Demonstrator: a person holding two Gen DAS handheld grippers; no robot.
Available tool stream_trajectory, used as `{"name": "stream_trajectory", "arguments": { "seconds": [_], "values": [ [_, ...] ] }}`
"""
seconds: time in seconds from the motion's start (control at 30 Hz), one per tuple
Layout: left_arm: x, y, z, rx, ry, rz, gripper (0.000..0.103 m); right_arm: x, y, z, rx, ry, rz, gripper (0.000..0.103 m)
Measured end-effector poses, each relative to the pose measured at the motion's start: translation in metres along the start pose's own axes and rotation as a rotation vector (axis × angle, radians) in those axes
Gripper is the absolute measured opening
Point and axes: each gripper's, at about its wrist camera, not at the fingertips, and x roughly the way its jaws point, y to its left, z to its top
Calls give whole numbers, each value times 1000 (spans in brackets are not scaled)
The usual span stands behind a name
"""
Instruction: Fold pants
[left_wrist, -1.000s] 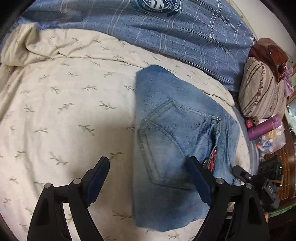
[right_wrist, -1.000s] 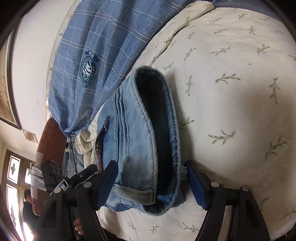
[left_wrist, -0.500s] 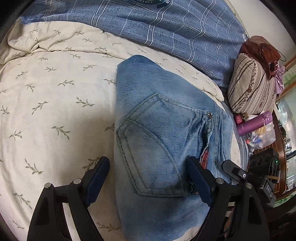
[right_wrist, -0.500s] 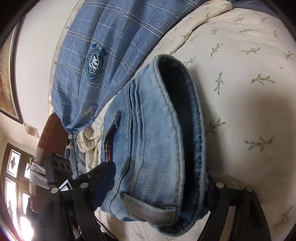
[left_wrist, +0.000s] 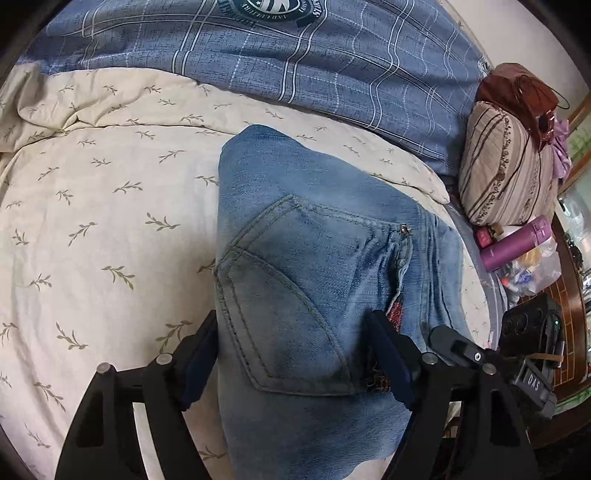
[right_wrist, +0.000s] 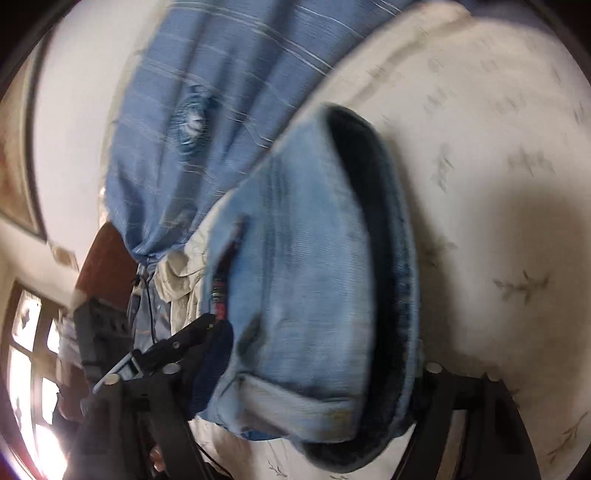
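The folded light-blue jeans (left_wrist: 303, 258) lie on the cream leaf-print bedspread (left_wrist: 96, 206), back pocket up. My left gripper (left_wrist: 295, 354) straddles the near end of the bundle, jaws wide, one finger on each side of the denim. In the right wrist view the jeans (right_wrist: 306, 280) show their waistband edge and dark inside, blurred. My right gripper (right_wrist: 317, 373) straddles that end with jaws wide; its right finger is mostly hidden behind the denim. The other gripper's black body (left_wrist: 461, 347) shows at the right.
A blue plaid blanket (left_wrist: 295, 62) lies at the back of the bed. A striped cushion (left_wrist: 506, 166), a purple bottle (left_wrist: 517, 243) and small clutter sit at the right edge by a wooden stand. A wall and window (right_wrist: 33, 350) are left of the bed.
Both grippers have moved forward onto the folded jeans, so the denim now fills the space between their fingers. The right wrist view has become blurred from motion.
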Motion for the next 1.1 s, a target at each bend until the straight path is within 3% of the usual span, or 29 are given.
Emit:
{"name": "stream_trajectory", "arguments": {
  "seconds": [0.2,0.3,0.67,1.1],
  "values": [
    [2,-2,-2,-7,-5,44,80,-1,4,-1,-50,-10,-39,61],
    [-3,-8,-5,-1,-29,78,72,-4,11,-4,-102,-23,-64,57],
    [-17,-43,-14,114,-91,302,60,-7,7,-5,-100,-14,-80,57],
    [-20,-46,-18,141,-133,344,52,-7,5,-4,-88,-8,-79,57]
  ]
}}
